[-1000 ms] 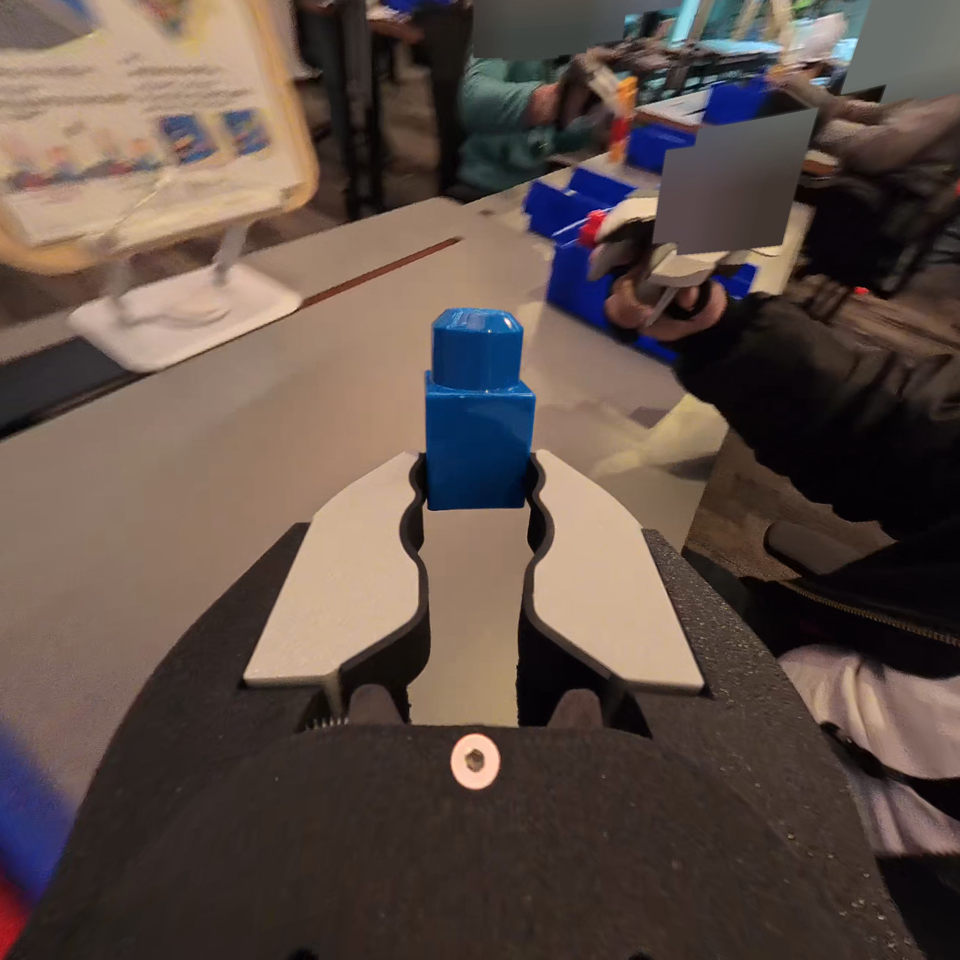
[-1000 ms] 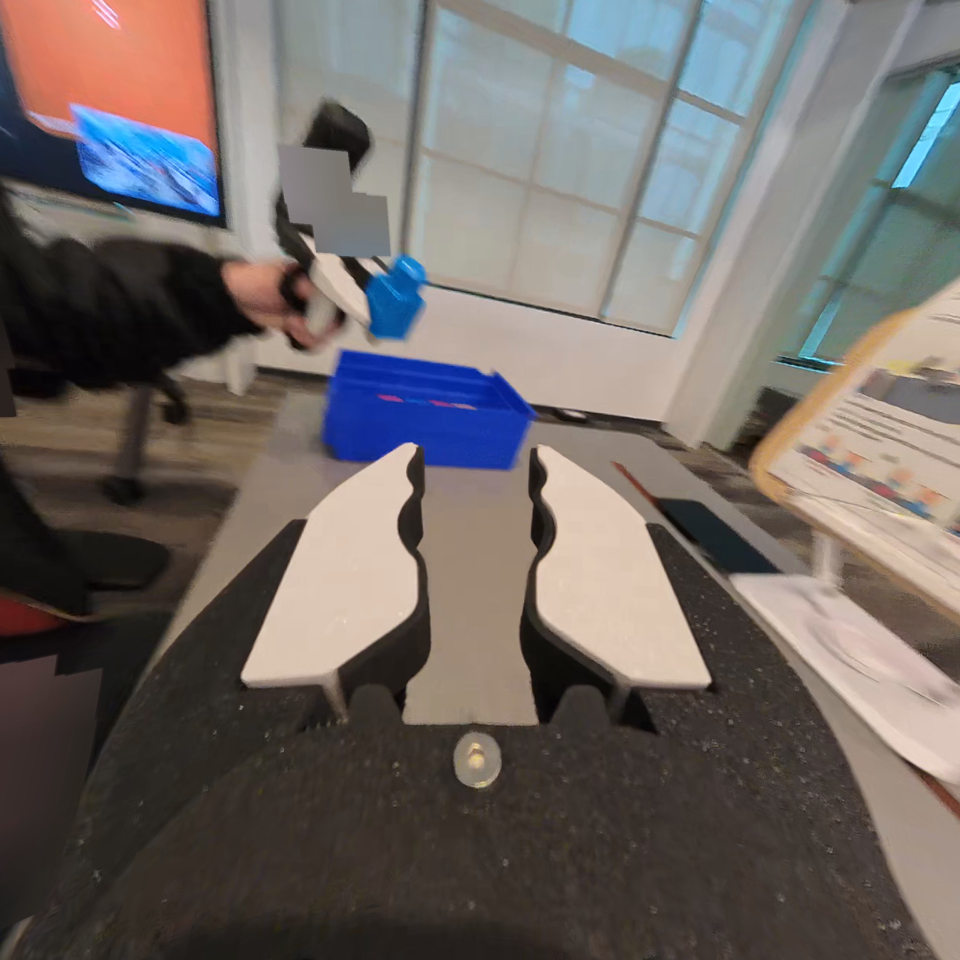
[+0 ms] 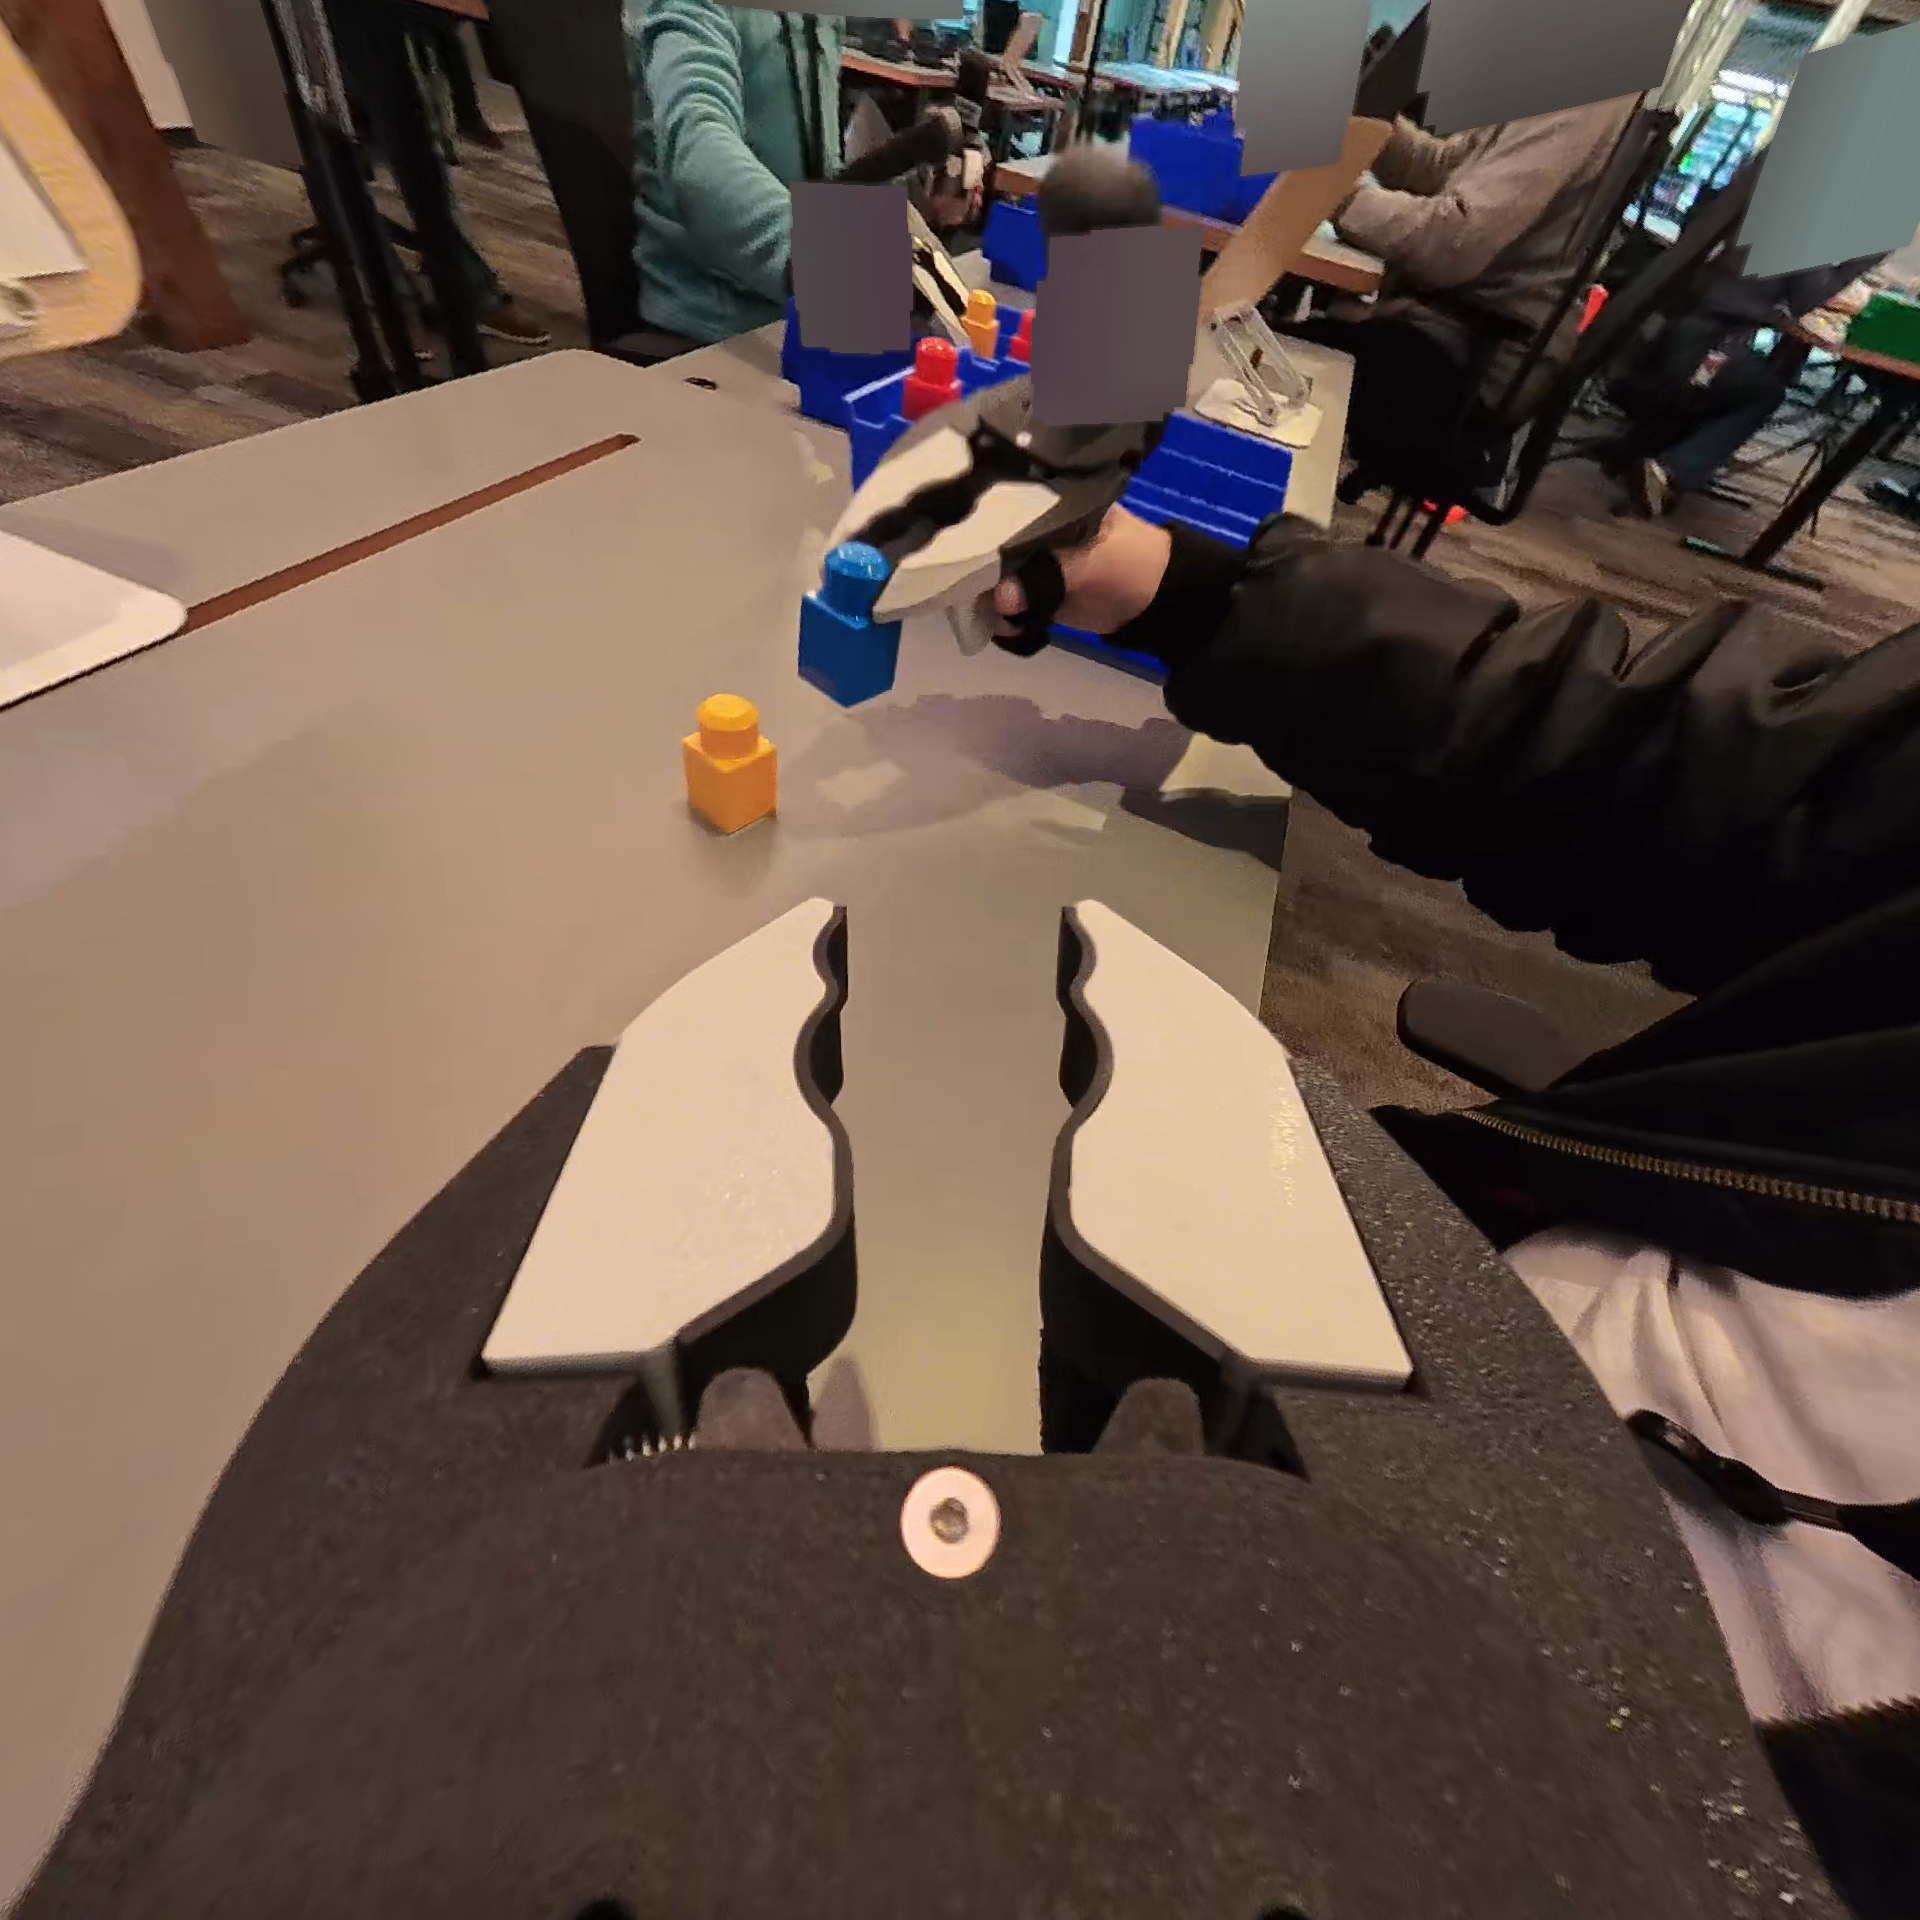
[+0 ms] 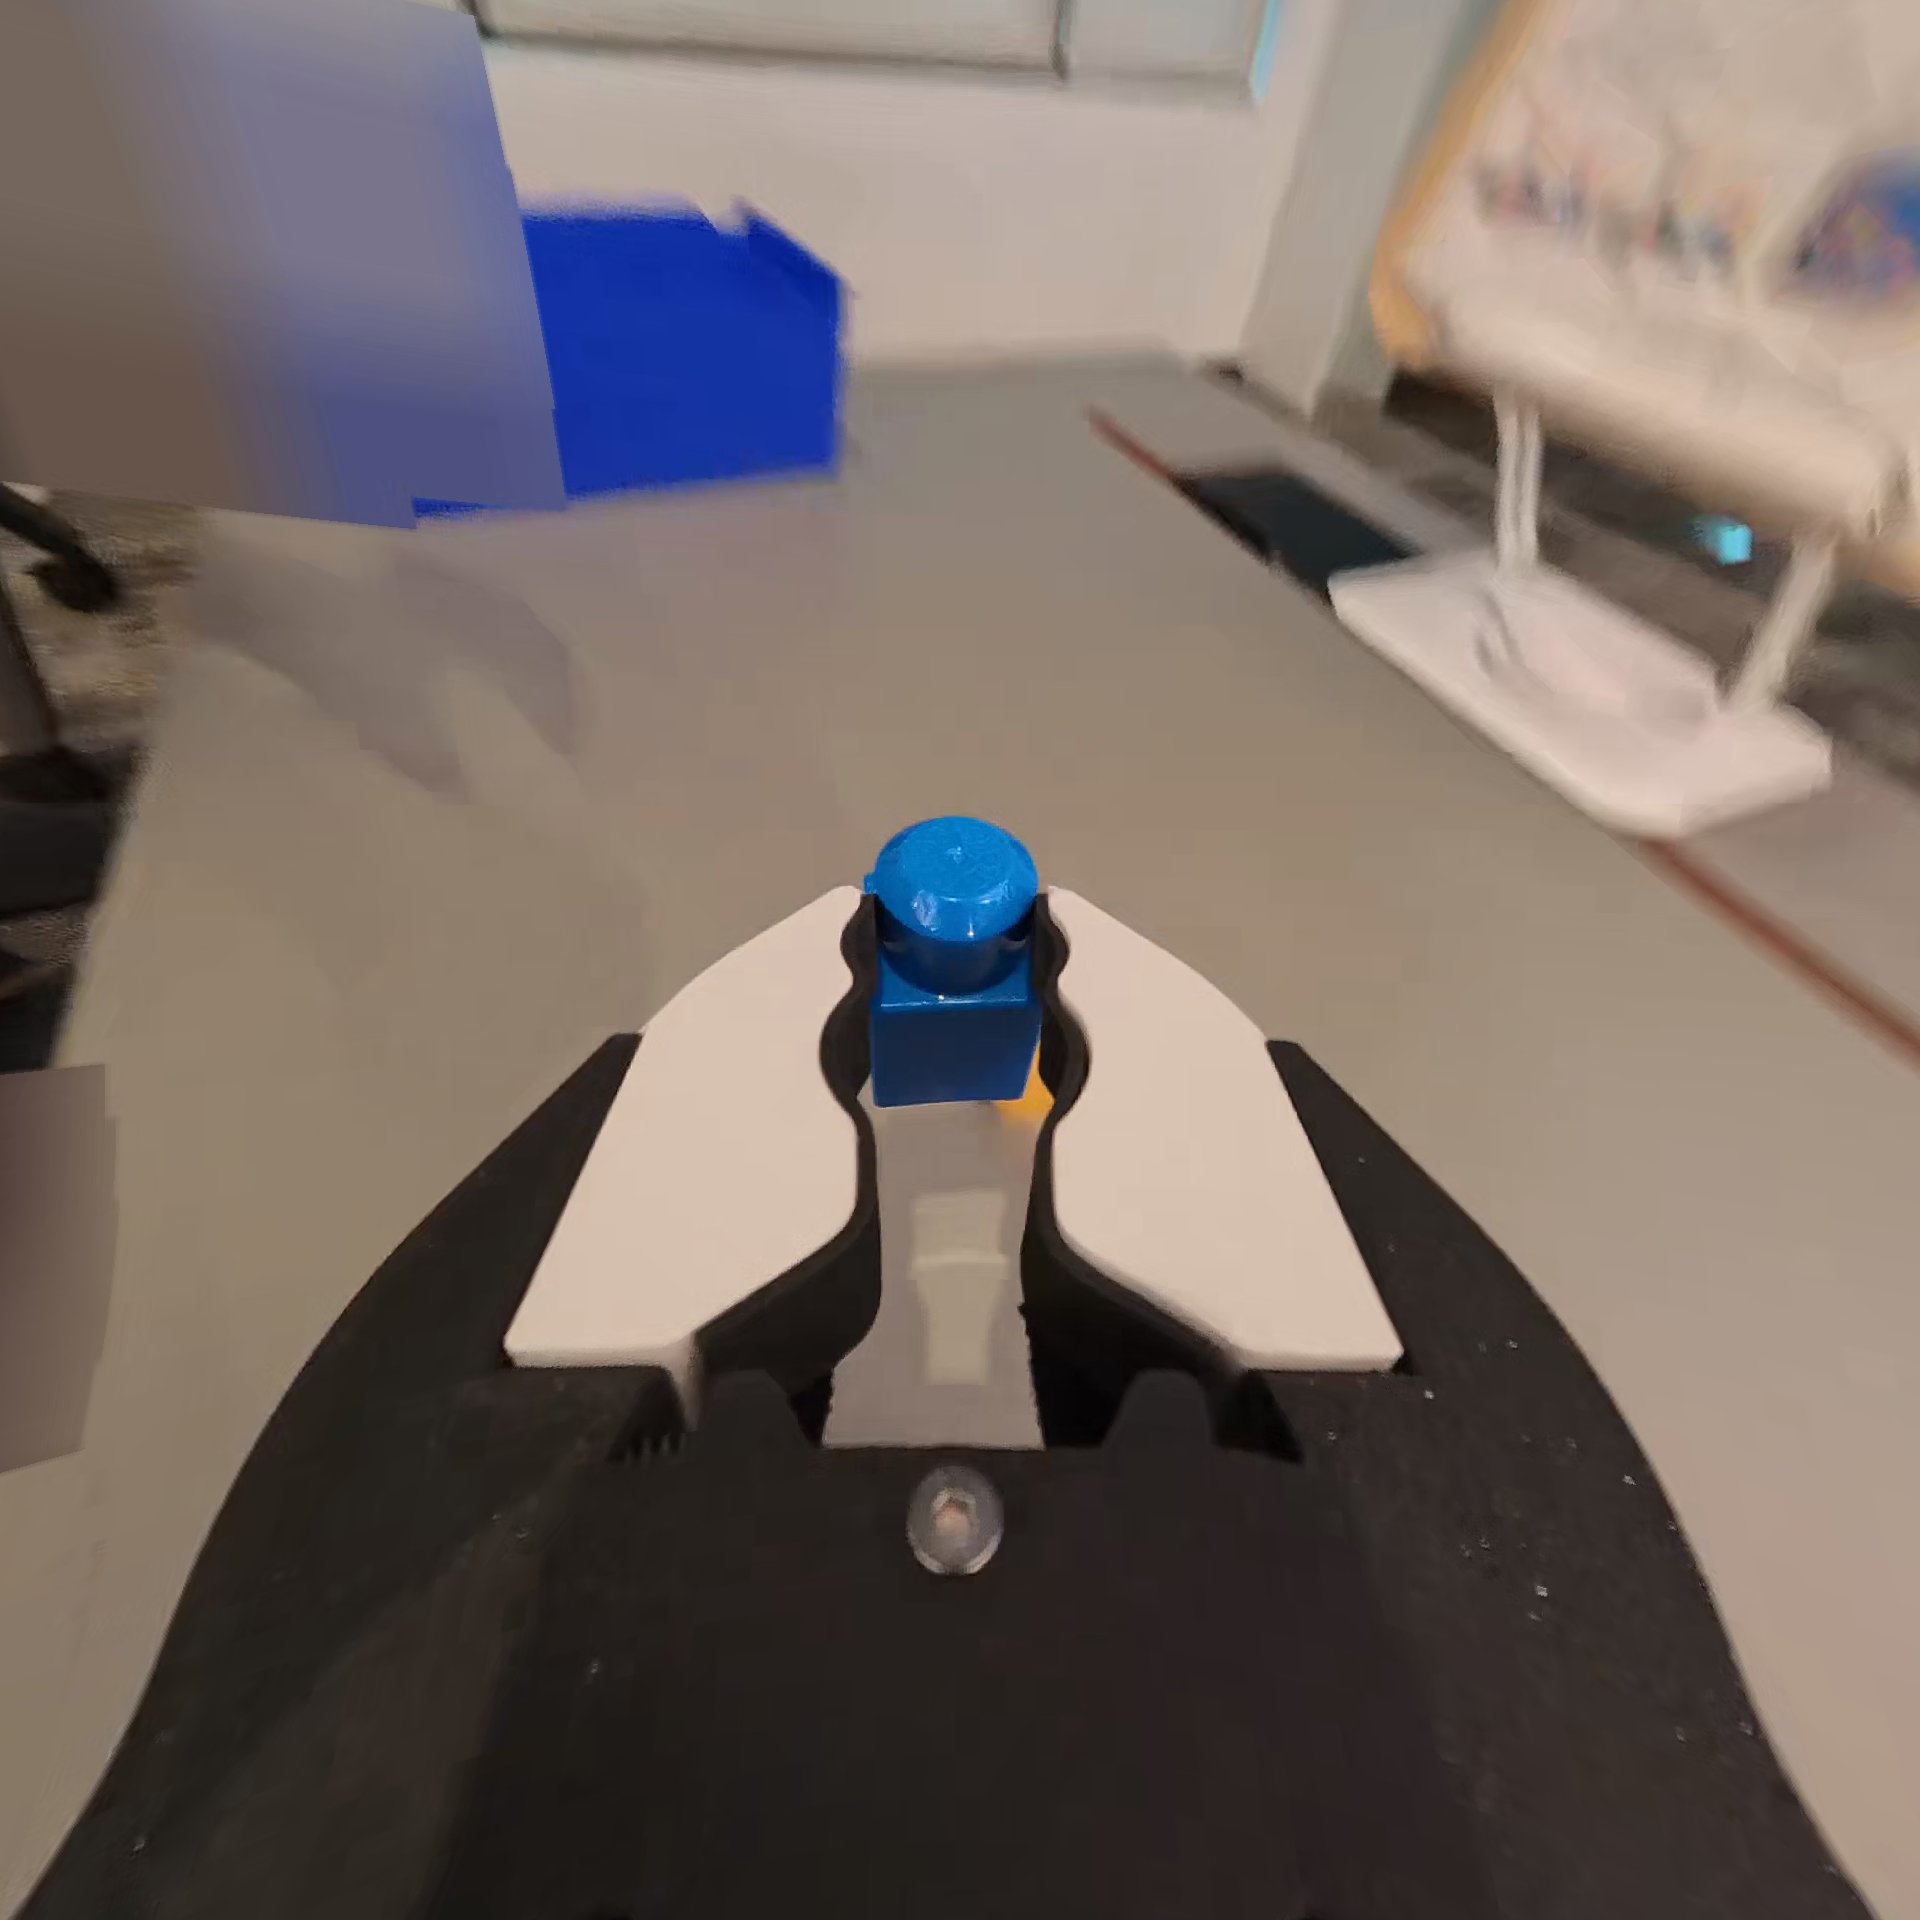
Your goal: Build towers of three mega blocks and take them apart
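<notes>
My left gripper (image 3: pixel 951 914) is open and empty, low over the grey table (image 3: pixel 364 831). An orange mega block (image 3: pixel 729 764) stands upright on the table ahead of it. My right gripper (image 3: pixel 878 566) comes in from the right, shut on a blue mega block (image 3: pixel 847 649) held in the air just right of and above the orange one. In the right wrist view the gripper (image 4: pixel 951 914) grips the blue block (image 4: pixel 956 1023) by its stud. A sliver of the orange block (image 4: pixel 1023 1091) shows beneath it.
Blue bins (image 3: pixel 1216 468) with red and orange blocks (image 3: pixel 932 376) stand at the far table edge. Another blue bin (image 4: pixel 686 343) stands at the table's far end. A sign on a white stand (image 4: pixel 1558 675) sits at the side. People sit at tables behind. The table's right edge (image 3: pixel 1273 935) is close.
The blue block has passed from my left gripper to my right one. The left gripper has opened and drawn back; the right has shut on the block and swung down over the table.
</notes>
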